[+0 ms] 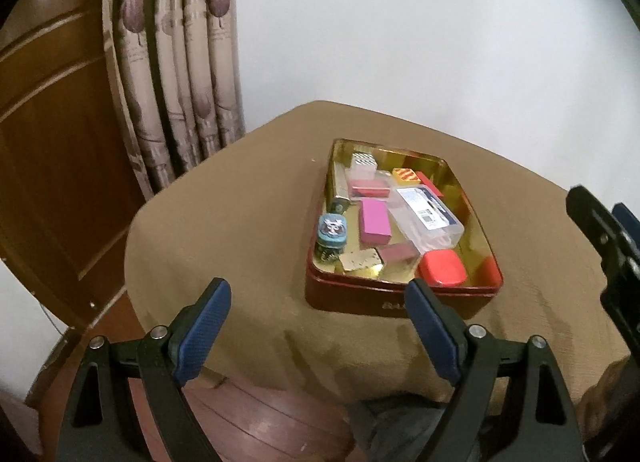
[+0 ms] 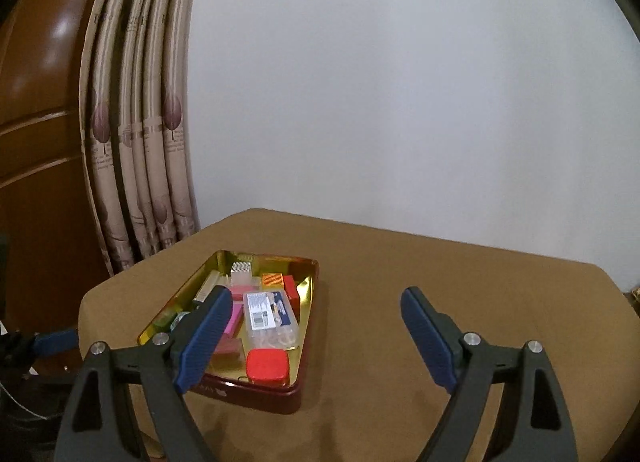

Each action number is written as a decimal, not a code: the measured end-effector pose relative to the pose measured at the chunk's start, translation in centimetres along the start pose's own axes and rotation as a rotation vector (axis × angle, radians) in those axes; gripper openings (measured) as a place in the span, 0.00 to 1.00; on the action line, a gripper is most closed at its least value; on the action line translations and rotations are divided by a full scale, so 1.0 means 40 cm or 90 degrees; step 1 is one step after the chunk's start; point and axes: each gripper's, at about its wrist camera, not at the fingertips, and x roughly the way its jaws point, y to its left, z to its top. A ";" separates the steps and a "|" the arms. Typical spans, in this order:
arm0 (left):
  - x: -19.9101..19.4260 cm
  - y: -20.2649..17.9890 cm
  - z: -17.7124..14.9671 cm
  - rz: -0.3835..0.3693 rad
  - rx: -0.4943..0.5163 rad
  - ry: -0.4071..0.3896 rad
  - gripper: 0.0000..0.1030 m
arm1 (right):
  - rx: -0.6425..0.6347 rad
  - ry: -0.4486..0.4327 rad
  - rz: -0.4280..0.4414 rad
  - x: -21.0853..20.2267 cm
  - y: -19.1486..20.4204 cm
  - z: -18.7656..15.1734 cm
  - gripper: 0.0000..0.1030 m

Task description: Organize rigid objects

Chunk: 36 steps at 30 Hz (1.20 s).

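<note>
Left gripper (image 1: 318,336) and right gripper (image 2: 316,336), jaws wide and empty, near red tin (image 1: 400,298) holding red box (image 1: 442,268), pink block (image 1: 374,221).

A tan cloth (image 1: 240,230) covers the table; patterned curtain (image 1: 180,74) beside what looks like a wooden door (image 1: 52,134), against a white wall (image 2: 400,102).

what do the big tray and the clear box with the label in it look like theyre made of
Tray: probably metal tin; the gold inside mirrors the contents, the outside is glossy dark red. Clear box: likely hard plastic; see-through walls, white and blue printed label on the lid.
</note>
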 end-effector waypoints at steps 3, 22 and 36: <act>-0.009 -0.002 0.003 0.002 0.002 -0.011 0.88 | 0.015 0.003 0.008 0.002 -0.009 -0.007 0.86; 0.008 -0.022 0.005 0.041 0.063 -0.033 0.99 | 0.017 0.037 -0.016 0.078 0.008 -0.044 0.86; 0.023 0.005 0.001 0.022 0.036 -0.043 0.99 | 0.016 0.042 -0.008 0.092 0.024 -0.054 0.86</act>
